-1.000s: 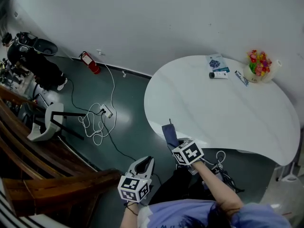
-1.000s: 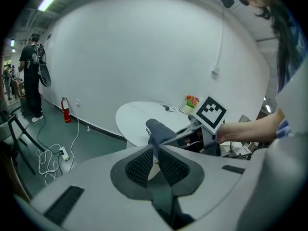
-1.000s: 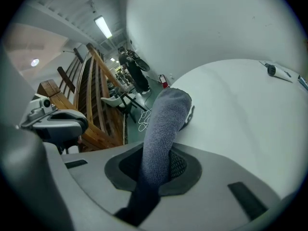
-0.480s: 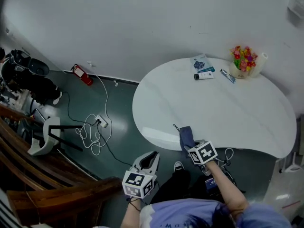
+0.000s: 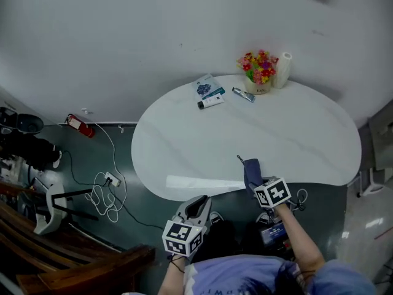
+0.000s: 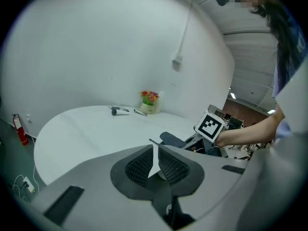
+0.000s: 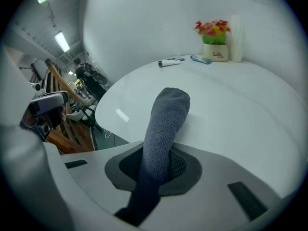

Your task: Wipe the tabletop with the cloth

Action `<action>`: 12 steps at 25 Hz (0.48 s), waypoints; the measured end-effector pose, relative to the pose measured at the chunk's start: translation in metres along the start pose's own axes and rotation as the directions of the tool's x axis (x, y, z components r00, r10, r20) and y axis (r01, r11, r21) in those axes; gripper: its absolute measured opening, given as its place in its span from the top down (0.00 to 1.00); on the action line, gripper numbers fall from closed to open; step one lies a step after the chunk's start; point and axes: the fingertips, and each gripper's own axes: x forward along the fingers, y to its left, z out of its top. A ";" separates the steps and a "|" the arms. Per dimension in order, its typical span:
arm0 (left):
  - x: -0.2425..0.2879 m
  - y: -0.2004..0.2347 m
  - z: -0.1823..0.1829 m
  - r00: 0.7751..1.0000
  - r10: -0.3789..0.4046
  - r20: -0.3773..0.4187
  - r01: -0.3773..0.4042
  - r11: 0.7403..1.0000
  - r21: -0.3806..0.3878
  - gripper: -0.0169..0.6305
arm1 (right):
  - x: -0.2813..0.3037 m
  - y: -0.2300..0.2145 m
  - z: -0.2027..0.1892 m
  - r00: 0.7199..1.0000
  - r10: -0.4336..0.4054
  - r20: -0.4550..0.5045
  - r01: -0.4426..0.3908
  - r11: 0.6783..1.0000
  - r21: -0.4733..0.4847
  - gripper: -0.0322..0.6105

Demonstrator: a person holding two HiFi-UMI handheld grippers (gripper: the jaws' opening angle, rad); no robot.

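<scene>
Clamping the cloth (image 5: 250, 167), the right gripper (image 5: 254, 179) had reached the table (image 5: 295, 134) edge; wiping could likely start ahead of its jaws. The left gripper (image 5: 195, 206) hung back, jaws together, empty.

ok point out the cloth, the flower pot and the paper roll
cloth (image 7: 163, 124), right gripper view, mid-length, just above the jaws
flower pot (image 7: 215, 53), right gripper view, the white pot's front
paper roll (image 5: 283, 70), head view, its side
</scene>
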 end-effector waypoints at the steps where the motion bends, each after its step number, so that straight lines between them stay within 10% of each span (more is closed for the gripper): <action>1: 0.008 -0.012 0.002 1.000 -0.020 -0.006 0.020 1.000 0.013 0.92 | -0.010 -0.019 -0.006 1.000 -0.023 0.007 0.023 0.999 0.027 0.85; 12: 0.086 -0.132 0.017 0.985 -0.157 -0.069 0.164 0.981 0.109 0.92 | -0.124 -0.215 -0.108 0.967 -0.252 0.047 0.221 0.912 0.345 0.86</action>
